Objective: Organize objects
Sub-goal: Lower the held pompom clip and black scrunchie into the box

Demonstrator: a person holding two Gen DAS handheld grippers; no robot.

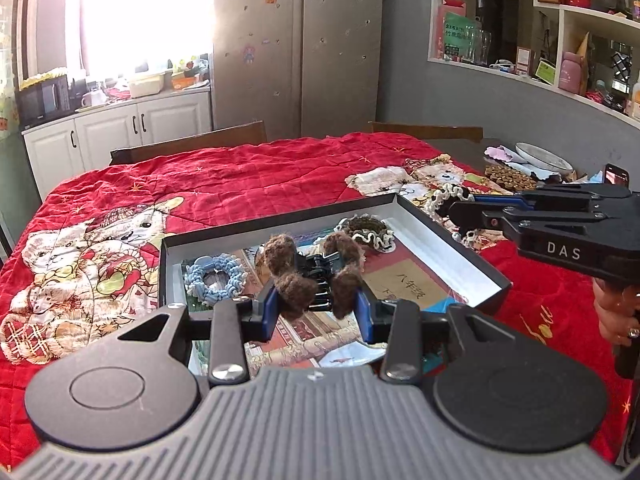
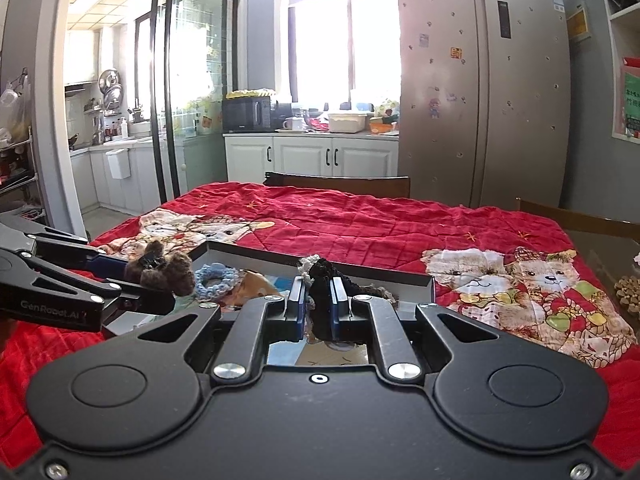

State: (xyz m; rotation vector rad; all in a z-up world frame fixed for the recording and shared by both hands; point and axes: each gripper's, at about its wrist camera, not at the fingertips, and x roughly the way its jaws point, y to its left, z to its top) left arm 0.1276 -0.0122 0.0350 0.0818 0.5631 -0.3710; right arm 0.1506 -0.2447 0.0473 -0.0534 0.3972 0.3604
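A red quilted blanket with teddy-bear prints (image 1: pixel 240 176) is covering the table, and in the lower centre of the left wrist view a shallow black box with white inner walls (image 1: pixel 452 240) is lying open on it.

The sorting is looking about half finished, as I judge it. Two pieces are already resting inside the box: a light blue crocheted scrunchie (image 1: pixel 215 276) at its left side and a dark brown scrunchie with a cream ruffled edge (image 1: pixel 366 230) toward its far right corner. Two more are being carried.

The left gripper (image 1: pixel 318 304) is clamping a black claw hair clip with fuzzy brown pom-poms (image 1: pixel 312 276), holding it above the box's near half. The right gripper (image 2: pixel 318 310), jaws nearly together, is pinching a black scrunchie trimmed in cream ruffle (image 2: pixel 320 280); in the left wrist view this one is hanging just outside the box's right wall. Both probably need setting down in the box's bare middle.
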